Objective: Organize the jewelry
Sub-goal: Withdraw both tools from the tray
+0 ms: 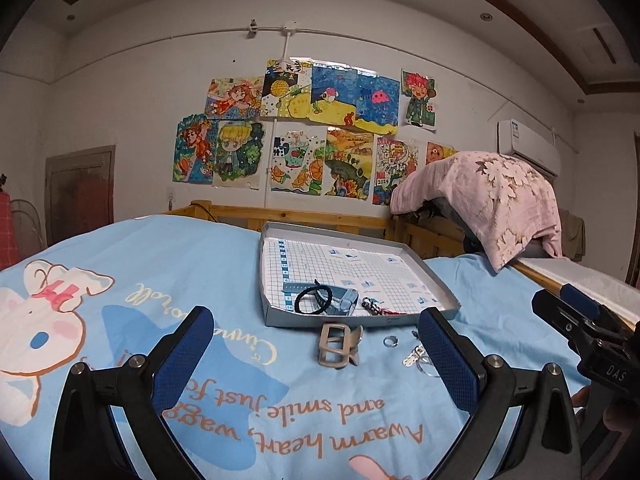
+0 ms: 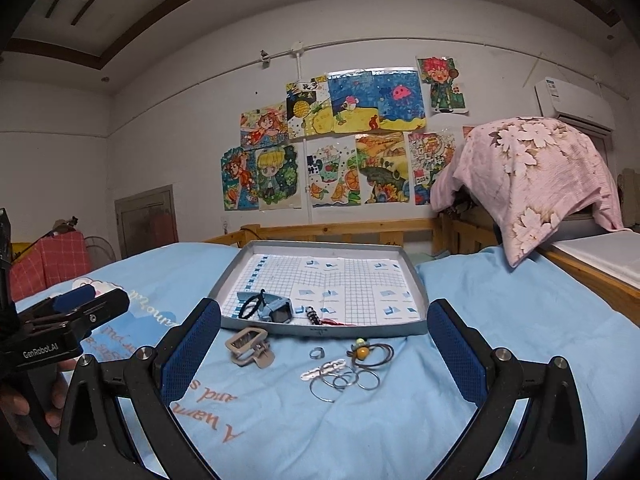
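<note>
Right wrist view: both my claws hang wide apart and empty over the loose jewelry, just short of the tray [image 2: 412, 292].

My right claw [image 2: 324, 344] should drop squarely over the small ring [image 2: 315, 353] before that tray, beside the hair clip [image 2: 250, 346] and bangles [image 2: 344, 380], and pinch low; my left claw [image 1: 316, 352] waits clear. Soft blue bedsheet [image 2: 500, 300], drawings on the wall behind the tray.

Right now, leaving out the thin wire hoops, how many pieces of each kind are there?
Hair ties: 2 (black, brown)
Clips: 2 (claw, white)
Watch: 1
Ring: 1
Keychain: 1
Total: 7
</note>
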Action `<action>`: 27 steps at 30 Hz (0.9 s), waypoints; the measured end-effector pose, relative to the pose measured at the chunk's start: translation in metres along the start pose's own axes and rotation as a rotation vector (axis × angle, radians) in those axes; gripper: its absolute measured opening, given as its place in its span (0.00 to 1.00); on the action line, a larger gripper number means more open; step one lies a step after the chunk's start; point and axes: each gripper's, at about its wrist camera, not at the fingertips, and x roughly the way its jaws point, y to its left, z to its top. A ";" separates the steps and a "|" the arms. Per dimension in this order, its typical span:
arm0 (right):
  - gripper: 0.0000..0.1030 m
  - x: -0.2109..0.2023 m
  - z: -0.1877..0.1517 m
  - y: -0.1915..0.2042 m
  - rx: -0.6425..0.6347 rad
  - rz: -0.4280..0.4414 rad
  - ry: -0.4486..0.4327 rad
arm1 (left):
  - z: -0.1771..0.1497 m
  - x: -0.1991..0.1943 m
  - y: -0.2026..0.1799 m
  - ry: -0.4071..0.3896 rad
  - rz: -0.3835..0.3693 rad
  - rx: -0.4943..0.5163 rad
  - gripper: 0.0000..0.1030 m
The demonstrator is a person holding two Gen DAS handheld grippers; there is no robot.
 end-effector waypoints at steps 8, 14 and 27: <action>0.99 0.007 -0.008 -0.006 0.018 -0.003 0.034 | -0.006 0.004 -0.003 0.028 0.007 0.014 1.00; 0.99 0.010 -0.011 -0.006 0.018 -0.002 0.042 | -0.006 0.005 -0.004 0.032 0.009 0.016 1.00; 0.98 0.023 0.000 -0.001 -0.013 -0.001 0.053 | -0.001 0.023 0.001 0.064 -0.004 -0.023 1.00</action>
